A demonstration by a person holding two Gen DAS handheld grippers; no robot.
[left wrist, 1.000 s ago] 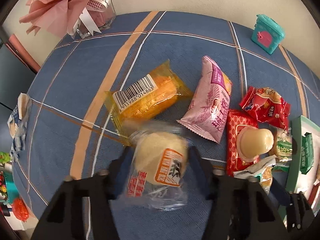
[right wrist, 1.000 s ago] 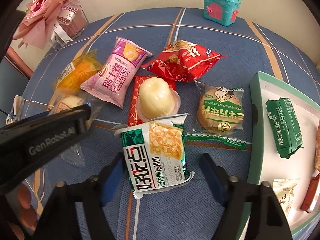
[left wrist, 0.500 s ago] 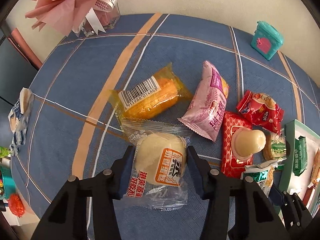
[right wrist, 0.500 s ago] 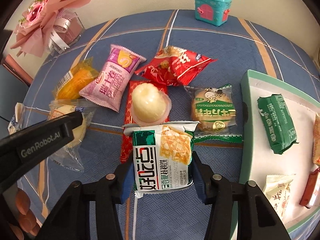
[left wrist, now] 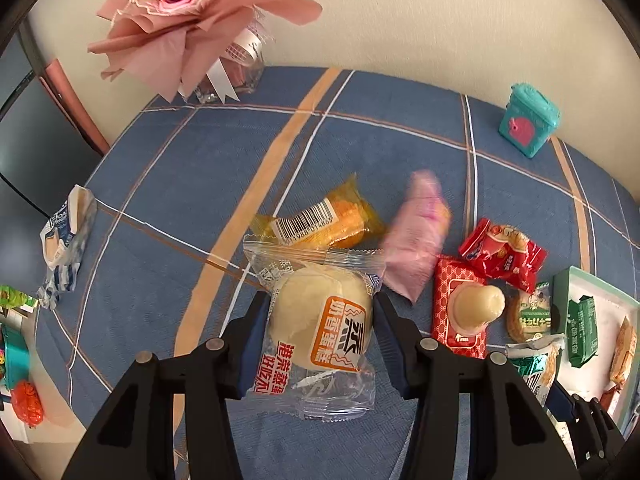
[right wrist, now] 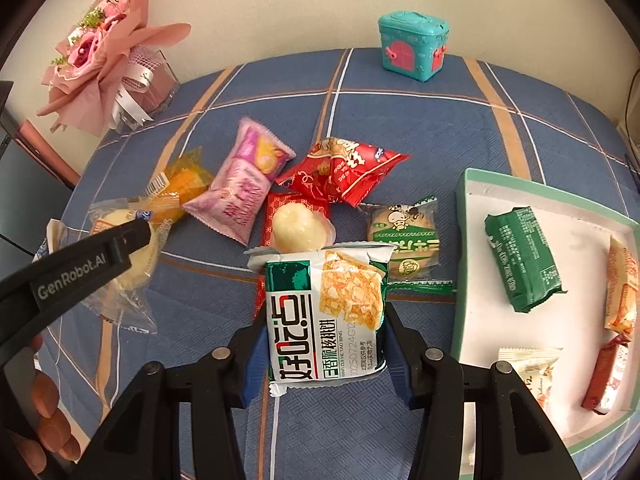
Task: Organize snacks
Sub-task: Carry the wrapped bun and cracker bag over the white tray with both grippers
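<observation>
Two grippers are in your hands, and each one pinches a snack. Some things are hard to see: in the left wrist view the pink packet [left wrist: 416, 240] is blurred, so its print cannot be read there, and the green-rimmed tray [left wrist: 560, 284] is cut off at the right edge. The right gripper [left wrist: 576, 408] shows there only as a dark corner low on the right. In the right wrist view your left gripper [right wrist: 120, 248] covers part of its bun, and the tray's [right wrist: 464, 216] near corner goes out of the picture.

Your left gripper [left wrist: 320, 320] presses its blue pads on both sides of the clear-wrapped steamed bun [left wrist: 320, 320], which sits between the fingers, above the blue checked tabletop [left wrist: 180, 184]. Your right gripper [right wrist: 326, 328] squeezes the green and white walnut cake packet [right wrist: 326, 312] in the same way, just left of the tray, with the jelly cup [right wrist: 298, 226] and the round biscuit [right wrist: 404, 240] lying beyond it.
</observation>
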